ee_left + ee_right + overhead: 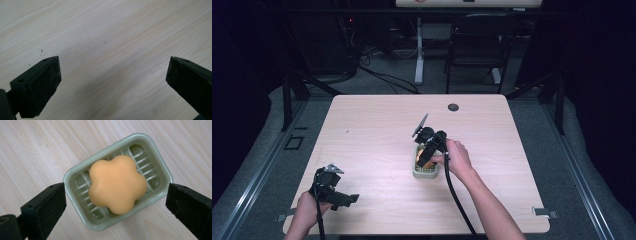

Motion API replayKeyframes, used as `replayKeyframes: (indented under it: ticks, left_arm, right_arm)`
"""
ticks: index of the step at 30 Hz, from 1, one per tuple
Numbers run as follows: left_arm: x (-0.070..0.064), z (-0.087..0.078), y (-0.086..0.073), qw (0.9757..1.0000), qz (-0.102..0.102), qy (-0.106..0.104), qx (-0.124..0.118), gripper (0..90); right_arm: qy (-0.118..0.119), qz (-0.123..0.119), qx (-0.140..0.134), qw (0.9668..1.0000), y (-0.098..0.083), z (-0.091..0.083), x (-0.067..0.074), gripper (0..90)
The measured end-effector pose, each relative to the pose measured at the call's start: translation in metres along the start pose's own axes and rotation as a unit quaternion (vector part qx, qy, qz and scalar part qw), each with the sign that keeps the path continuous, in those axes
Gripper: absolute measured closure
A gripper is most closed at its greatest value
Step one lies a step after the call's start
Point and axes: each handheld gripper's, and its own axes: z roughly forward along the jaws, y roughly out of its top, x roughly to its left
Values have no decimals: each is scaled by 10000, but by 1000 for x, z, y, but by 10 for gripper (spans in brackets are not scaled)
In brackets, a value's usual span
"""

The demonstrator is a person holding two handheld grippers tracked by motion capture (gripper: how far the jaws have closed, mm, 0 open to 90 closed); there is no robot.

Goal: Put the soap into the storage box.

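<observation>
Nearest the person, the left gripper (346, 199) rests wide open and empty at the table (372, 125) edge. Mid-table, the right gripper (115, 202) hovers wide open, gripping nothing, over the orange flower-shaped soap (117, 184) lying in the green soap dish (75, 173). Beyond stands a chair (477, 45).

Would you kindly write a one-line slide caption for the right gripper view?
Open right gripper poised above an orange flower-shaped soap lying in a pale green soap dish on a wooden table.
</observation>
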Motion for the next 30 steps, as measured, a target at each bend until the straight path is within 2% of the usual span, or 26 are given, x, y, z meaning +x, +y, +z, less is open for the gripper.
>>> replayKeyframes:
  ticks: [8, 14, 18, 19, 20, 25, 30]
  left_arm:
    - [0, 0, 0, 10000, -10, -4, -3, 1]
    - [-1, 0, 0, 10000, -5, 25, 9, 1]
    - [-2, 0, 0, 10000, 6, 44, 2, 1]
    - [-2, 0, 1, 10000, 7, 43, -1, 1]
    - [-2, 0, 1, 10000, 8, 45, 3, 1]
    - [-2, 0, 1, 10000, -1, 43, 1, 1]
    - [-2, 1, 1, 10000, 12, 45, 14, 1]
  right_arm:
    - [44, -23, -266, 9996, -13, -28, 2, 0]
    - [33, -44, -460, 9989, -32, -52, 5, 0]
    - [-36, -40, -543, 9985, -50, -68, 6, 0]
    - [-29, 2, -609, 9981, -61, -76, 6, 0]
    - [-29, 2, -609, 9981, -61, -76, 6, 0]
    - [-127, 154, -749, 9970, -91, -93, 4, 0]
    - [-202, 299, -743, 9966, -119, -102, 1, 0]
